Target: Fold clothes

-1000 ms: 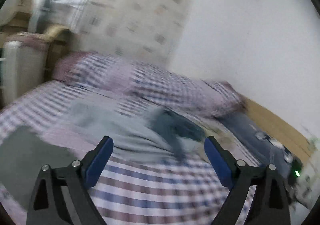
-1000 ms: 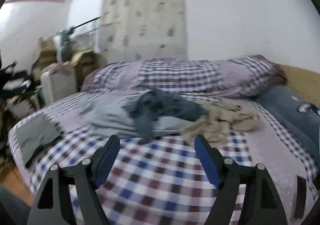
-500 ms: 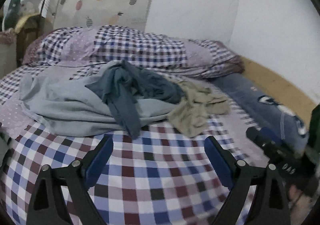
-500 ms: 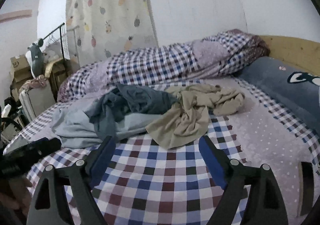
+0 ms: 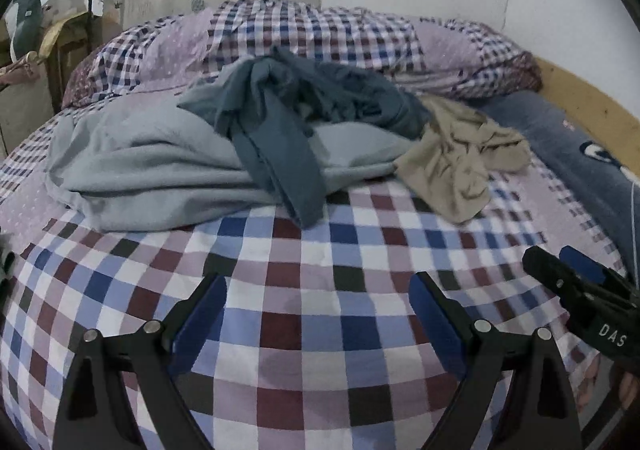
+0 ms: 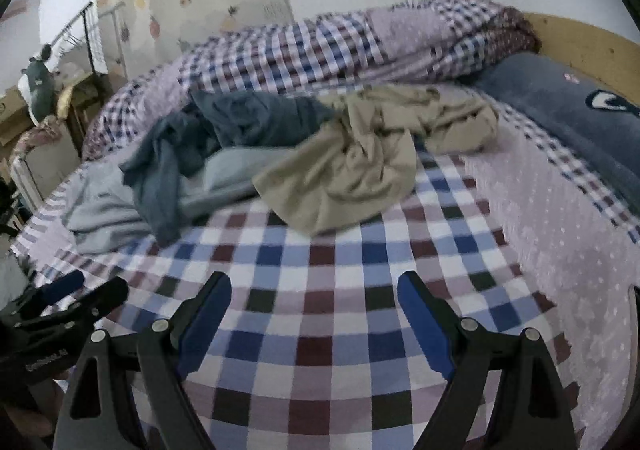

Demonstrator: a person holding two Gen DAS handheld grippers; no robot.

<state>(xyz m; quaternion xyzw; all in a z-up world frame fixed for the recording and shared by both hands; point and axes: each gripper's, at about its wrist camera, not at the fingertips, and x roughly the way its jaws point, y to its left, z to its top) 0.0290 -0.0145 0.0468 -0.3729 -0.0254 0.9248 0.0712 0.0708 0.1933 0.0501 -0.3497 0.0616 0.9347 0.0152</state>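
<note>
Three crumpled garments lie heaped on the bed [image 5: 304,314]: a light grey top [image 5: 152,173] spread widest, a dark blue shirt [image 5: 280,129] draped over it, and a beige shirt [image 5: 456,157] touching both at the right end of the pile. Behind them runs a rolled checked quilt [image 5: 320,33], with a blue pillow [image 5: 568,153] to the right. The left gripper [image 5: 318,314] and the right gripper [image 6: 314,310] both hover over bare checked sheet near the pile, fingers [image 5: 204,310] spread wide apart, holding nothing.
</note>
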